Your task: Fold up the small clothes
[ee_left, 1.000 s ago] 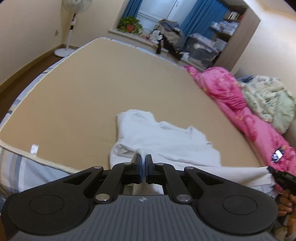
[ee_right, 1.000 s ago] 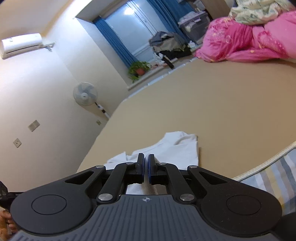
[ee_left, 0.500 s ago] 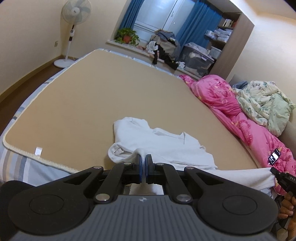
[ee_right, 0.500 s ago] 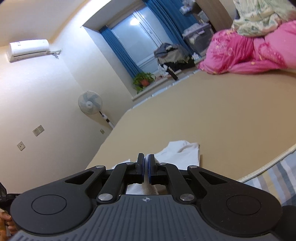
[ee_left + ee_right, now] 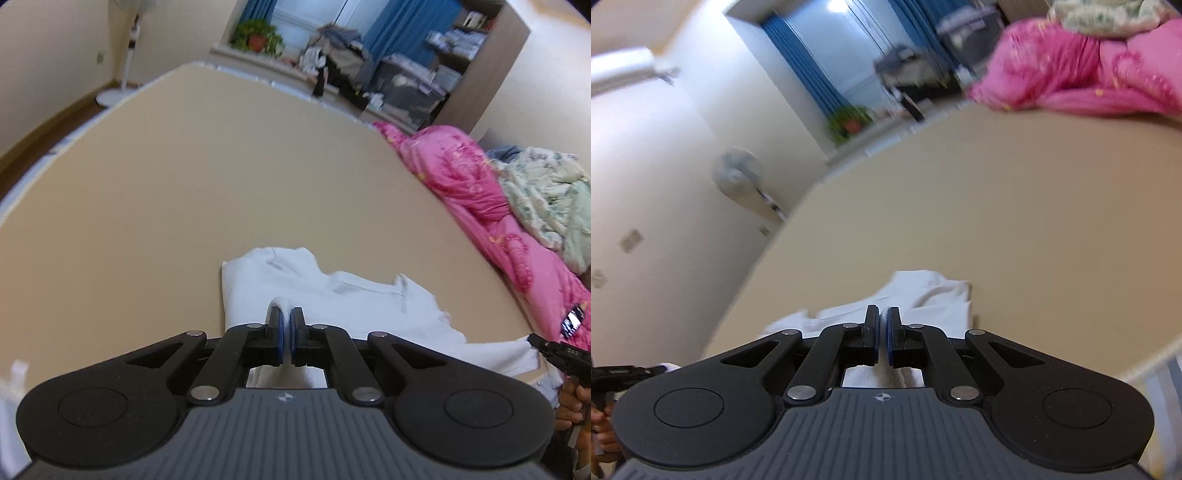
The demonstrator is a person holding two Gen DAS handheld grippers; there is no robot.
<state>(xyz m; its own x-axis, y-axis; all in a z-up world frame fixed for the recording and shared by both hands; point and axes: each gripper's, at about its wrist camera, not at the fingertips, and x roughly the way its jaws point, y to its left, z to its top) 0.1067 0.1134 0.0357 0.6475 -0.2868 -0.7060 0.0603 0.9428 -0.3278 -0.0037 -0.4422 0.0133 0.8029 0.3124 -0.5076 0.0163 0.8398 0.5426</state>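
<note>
One white garment (image 5: 332, 299) lies on the tan bed surface (image 5: 184, 184), low and centre in both frames. It is soft, plain white cloth, partly doubled over, with a collar or neckline seam showing in the left wrist view. Its near edge is lifted off the bed and stretched between the two claws.

In the left wrist view, the left gripper (image 5: 286, 321) is clenched on a small bunched fold of that white cloth, which bulges just above the blue pads. At the lower right edge the right gripper (image 5: 535, 339) shows from the side, pinching the far corner of the same hem, with the person's hand (image 5: 570, 402) below it. A pink quilt (image 5: 480, 192) and a pale floral one (image 5: 546, 192) fill the right side.

In the right wrist view, a wall air conditioner (image 5: 620, 70) sits upper left and a standing fan (image 5: 737, 173) left of centre, both blurred. The right gripper (image 5: 883, 325) is clamped on the cloth, a sliver of white between its pads. The left gripper (image 5: 624, 371) pokes in at the lower left edge.
</note>
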